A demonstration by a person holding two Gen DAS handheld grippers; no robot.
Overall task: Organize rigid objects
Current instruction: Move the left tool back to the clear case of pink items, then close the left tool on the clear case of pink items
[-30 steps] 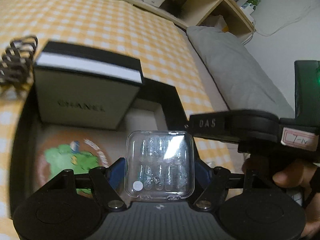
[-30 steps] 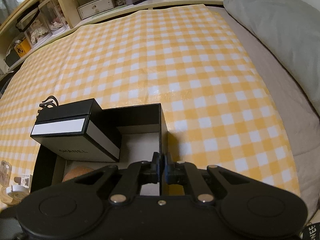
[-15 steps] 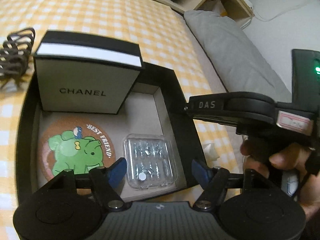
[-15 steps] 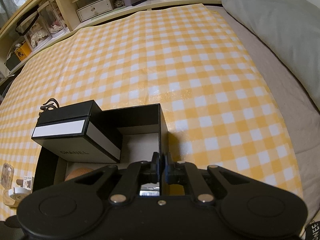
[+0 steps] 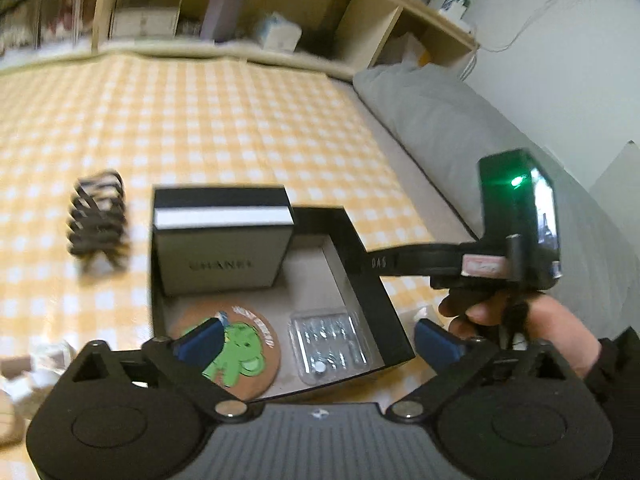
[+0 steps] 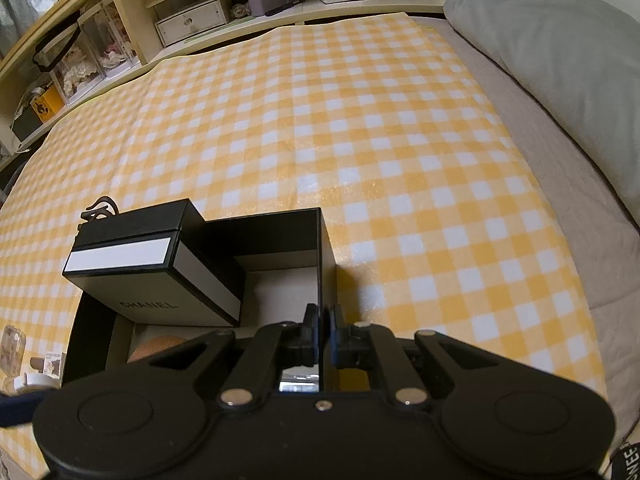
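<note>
Down by the black box's (image 5: 372,280) near right corner lies the clear case (image 5: 330,342), long side pointing away, right below the left claw (image 5: 320,340). That claw is opening wide, holding nothing. Right claw (image 6: 325,334) pinches the box's right wall. Beside it lie a round coaster (image 5: 240,356) and white box (image 5: 220,248).

A black open box (image 5: 360,248) sits on the checked cloth, its near right wall thin and upright. Inside, a cream carton (image 5: 220,256) with a black-and-white lid stands at the box's 11 o'clock corner, a round cork coaster (image 5: 244,356) printed with a green elephant lies flat at 7 o'clock, and a clear flat case (image 5: 330,344) of small shiny pieces lies flat at 5 o'clock, just beside the coaster. A black coiled clip (image 5: 98,220) rests on the cloth outside, at the box's 10 o'clock.
</note>
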